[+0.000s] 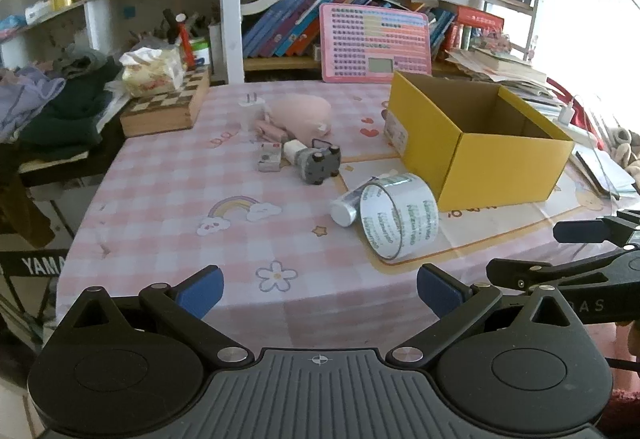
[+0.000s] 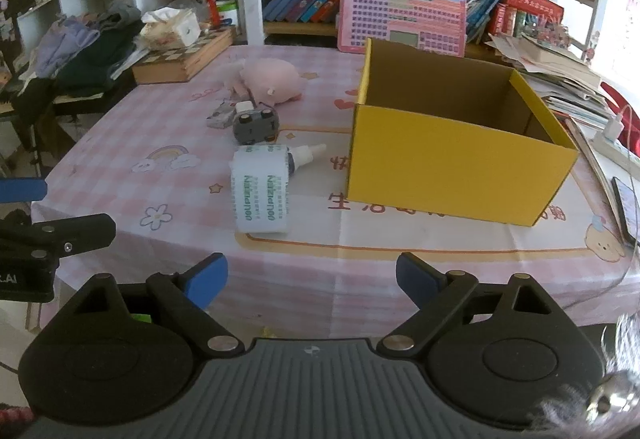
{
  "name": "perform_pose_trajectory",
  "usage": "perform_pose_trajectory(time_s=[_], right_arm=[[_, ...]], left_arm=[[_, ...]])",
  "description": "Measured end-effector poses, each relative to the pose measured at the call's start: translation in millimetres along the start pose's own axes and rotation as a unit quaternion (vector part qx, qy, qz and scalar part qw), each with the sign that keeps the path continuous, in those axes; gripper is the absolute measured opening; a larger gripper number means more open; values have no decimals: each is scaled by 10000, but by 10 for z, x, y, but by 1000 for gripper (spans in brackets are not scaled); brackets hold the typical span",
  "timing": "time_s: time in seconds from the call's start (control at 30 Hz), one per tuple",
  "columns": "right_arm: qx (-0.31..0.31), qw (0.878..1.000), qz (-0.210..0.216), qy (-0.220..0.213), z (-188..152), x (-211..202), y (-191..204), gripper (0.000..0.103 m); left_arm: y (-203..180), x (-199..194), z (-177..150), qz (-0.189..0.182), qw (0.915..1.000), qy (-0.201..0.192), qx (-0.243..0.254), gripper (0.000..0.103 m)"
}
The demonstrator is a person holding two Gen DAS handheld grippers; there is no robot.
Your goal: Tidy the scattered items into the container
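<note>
An open yellow cardboard box (image 1: 480, 159) (image 2: 456, 159) stands on the pink checked tablecloth. Left of it lie a roll of clear printed tape (image 1: 398, 215) (image 2: 261, 188) and a small white-capped bottle (image 1: 347, 206) (image 2: 305, 156). Farther back sit a grey toy car (image 1: 320, 163) (image 2: 254, 125), a small printed packet (image 1: 269, 156) (image 2: 221, 116), a white plug (image 1: 251, 110) and a pink plush (image 1: 298, 115) (image 2: 272, 77). My left gripper (image 1: 320, 289) hangs open over the table's near edge with nothing between its fingers. My right gripper (image 2: 312, 277) is likewise open and empty, short of the tape roll.
A wooden chessboard box (image 1: 166, 109) with a tissue pack sits at the back left beside a pile of clothes (image 1: 52, 99). A pink keyboard toy (image 1: 374, 43) leans on the bookshelf behind. Papers and a power strip (image 2: 612, 143) crowd the right side.
</note>
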State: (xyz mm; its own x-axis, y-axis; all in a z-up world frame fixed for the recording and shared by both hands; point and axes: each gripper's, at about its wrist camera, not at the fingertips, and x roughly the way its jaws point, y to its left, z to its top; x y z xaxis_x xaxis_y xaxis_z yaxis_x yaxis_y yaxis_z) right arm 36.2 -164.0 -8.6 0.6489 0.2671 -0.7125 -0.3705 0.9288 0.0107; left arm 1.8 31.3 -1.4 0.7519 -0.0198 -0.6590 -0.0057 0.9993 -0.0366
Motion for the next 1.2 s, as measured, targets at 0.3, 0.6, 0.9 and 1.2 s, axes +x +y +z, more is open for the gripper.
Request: perform_pose_trajectory(time_s=[0.3, 0.6, 0.9, 1.2], right_arm=[[-114, 9997, 137, 142, 109, 142, 87, 92], [-82, 9995, 136, 260, 196, 326, 123, 92], [-30, 9987, 343, 376, 287, 537, 131, 87], [-95, 9973, 540, 488, 439, 838, 205, 81]], left_arm=[[93, -30, 12, 72, 9999, -116, -66, 103], [141, 6, 23, 141, 9998, -57, -147, 103], [151, 97, 23, 177, 9997, 76, -177, 103], [180, 199, 72, 351, 9988, 161, -285, 103]])
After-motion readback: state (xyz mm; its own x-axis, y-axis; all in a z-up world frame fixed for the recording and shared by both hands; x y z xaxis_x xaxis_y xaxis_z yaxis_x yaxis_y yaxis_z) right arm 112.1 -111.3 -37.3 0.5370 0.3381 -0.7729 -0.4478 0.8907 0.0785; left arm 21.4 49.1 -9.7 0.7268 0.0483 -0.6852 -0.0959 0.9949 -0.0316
